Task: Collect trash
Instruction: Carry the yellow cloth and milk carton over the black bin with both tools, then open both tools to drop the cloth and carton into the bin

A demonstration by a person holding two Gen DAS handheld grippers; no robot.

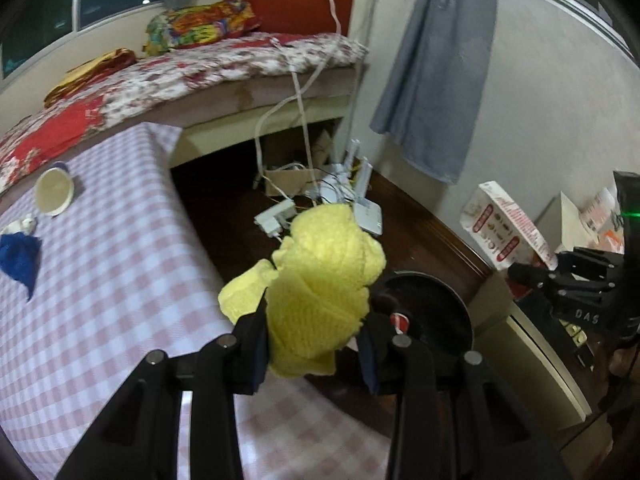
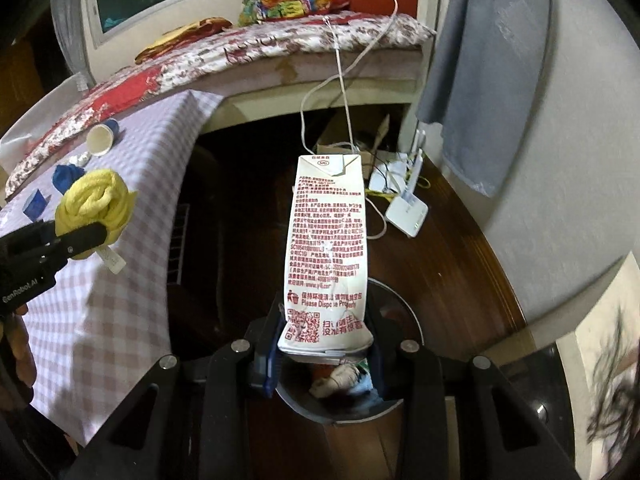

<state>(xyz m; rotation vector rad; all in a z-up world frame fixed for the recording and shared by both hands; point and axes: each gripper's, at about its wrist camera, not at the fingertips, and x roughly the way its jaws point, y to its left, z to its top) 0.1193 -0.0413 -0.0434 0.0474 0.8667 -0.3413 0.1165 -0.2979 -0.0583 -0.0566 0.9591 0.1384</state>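
While both hands hang over the gap beside the checked worktop (image 1: 100, 280), the left claw (image 1: 316, 340) is pinching a crumpled yellow knitted cloth (image 1: 324, 280), and the right claw (image 2: 324, 352) is clamped on the bottom end of a flattened white drink carton with red print (image 2: 326, 248). Below them sits the round dark trash bin (image 2: 396, 312), already holding some scraps, with the carton's held end right above its mouth. The cloth looks soft and light, so it should bunch and sag, and a pinch through the thick middle of the wad suits it. The carton looks empty, light and stiff enough to stick out straight, though its crushed base may slip. Still on the worktop: 1 tipped paper cup (image 1: 54, 192), 1 blue rag (image 1: 20, 260) and a small white scrap (image 1: 22, 225).
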